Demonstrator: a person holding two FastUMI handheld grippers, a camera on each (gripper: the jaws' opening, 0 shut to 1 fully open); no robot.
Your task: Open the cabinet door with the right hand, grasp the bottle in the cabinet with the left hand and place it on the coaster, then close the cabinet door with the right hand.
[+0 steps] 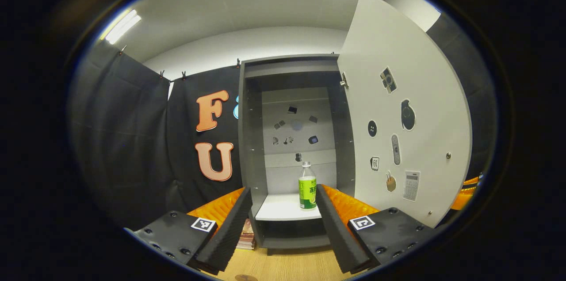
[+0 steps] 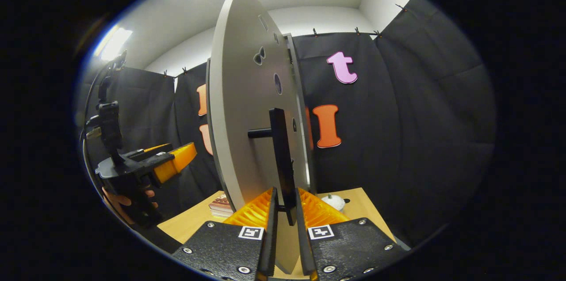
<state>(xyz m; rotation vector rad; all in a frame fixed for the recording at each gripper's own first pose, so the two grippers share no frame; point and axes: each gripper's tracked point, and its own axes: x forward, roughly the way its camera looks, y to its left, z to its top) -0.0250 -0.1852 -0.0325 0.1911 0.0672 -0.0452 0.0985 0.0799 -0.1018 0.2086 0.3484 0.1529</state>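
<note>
Now the right gripper pinches the door handle; left gripper spread wide before the bottle, light, slippery plastic, best gripped mid-label

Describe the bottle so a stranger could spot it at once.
Find the grey cabinet with its door swung open. On its white shelf stands the bottle, upright and alone: clear, white cap, green label.
</note>
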